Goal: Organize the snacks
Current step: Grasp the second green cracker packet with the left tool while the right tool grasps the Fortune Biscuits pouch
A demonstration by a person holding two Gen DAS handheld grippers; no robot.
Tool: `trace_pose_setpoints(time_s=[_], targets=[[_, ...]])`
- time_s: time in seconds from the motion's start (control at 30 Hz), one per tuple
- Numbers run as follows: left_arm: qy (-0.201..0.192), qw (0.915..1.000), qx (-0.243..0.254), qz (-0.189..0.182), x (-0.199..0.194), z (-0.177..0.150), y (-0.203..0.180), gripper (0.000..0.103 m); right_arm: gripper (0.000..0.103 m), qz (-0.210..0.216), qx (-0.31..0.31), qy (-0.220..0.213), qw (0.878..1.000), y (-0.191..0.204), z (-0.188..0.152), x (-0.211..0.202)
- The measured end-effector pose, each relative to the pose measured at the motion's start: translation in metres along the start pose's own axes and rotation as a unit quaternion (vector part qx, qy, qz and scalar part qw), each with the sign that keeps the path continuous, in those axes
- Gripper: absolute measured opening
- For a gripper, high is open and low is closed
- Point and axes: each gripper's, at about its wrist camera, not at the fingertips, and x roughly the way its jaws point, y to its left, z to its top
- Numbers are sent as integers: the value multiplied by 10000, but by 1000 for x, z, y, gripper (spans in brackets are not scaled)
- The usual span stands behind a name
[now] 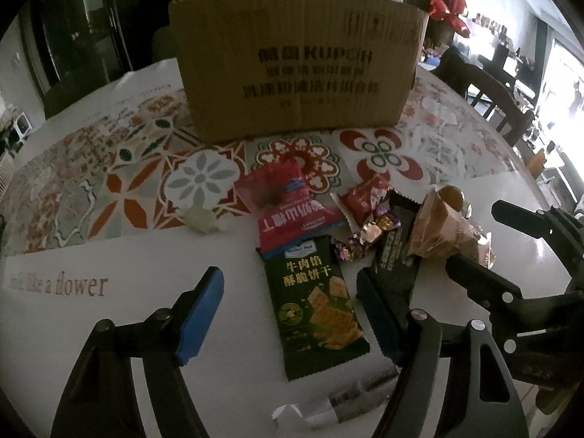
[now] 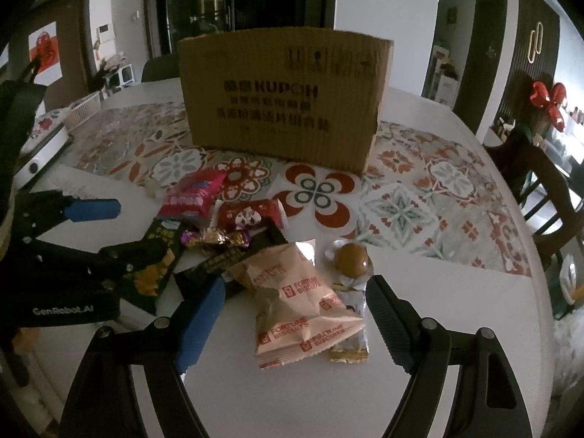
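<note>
Two hand-held grippers angled down over a pile of snacks on a white round table point(image 1: 91, 328); no hand shows in either view.

Left gripper point(image 1: 288, 310): tilted steeply toward the tabletop, jaws spread and gripping nothing. The green cracker pack point(image 1: 314, 306) lies flat between the blue-padded fingers point(image 1: 200, 314), nearer the finger at 3 o'clock; neither pad presses on it. From this view the right gripper's black fingers enter at 3 o'clock, beside the pink bag.

Right gripper point(image 2: 292, 317): likewise pitched down, jaws spread and gripping nothing. The pink fortune-biscuit bag point(image 2: 303, 303) lies between its fingers point(image 2: 200, 317), untouched, with a small silver packet point(image 2: 350, 325) partly under the bag's 3 o'clock edge. The left gripper shows at 9 o'clock in this view, over the cracker pack.

Other snacks, all loose on the table:
- red-pink pouch point(image 1: 288, 204), at 12 o'clock of the cracker pack and overlapping its top edge;
- small red packet point(image 1: 365, 197) and purple foil candy point(image 1: 365, 233), at 1 o'clock of it;
- black pack point(image 1: 394, 248), partly under the pink bag;
- round brown sweet point(image 2: 352, 259), at 1 o'clock of the pink bag.

The cardboard box point(image 1: 295, 65) stands upright on the patterned mat point(image 1: 120, 182), at 12 o'clock beyond the pile, well apart from both grippers.
</note>
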Motion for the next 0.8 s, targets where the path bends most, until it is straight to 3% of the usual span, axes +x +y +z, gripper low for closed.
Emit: trace_pose_setpoints(time_s=[0.4,0.57,0.63,0.8], targets=[[202,9998,-19,-8,19,1,-3,70,67,168,73,231,9996,-3,-3,17],[260,9996,-70,-84,22,1,-2,59,64,208,80,265,9994,-4,-3,20],[237,9997,-38,-64,22,1,-2,53,55,241,80,289,9993,-4,-4,22],[184,9998,-52,-78,21,-1,-1,47,47,242,51,280,9993,0,-5,22]])
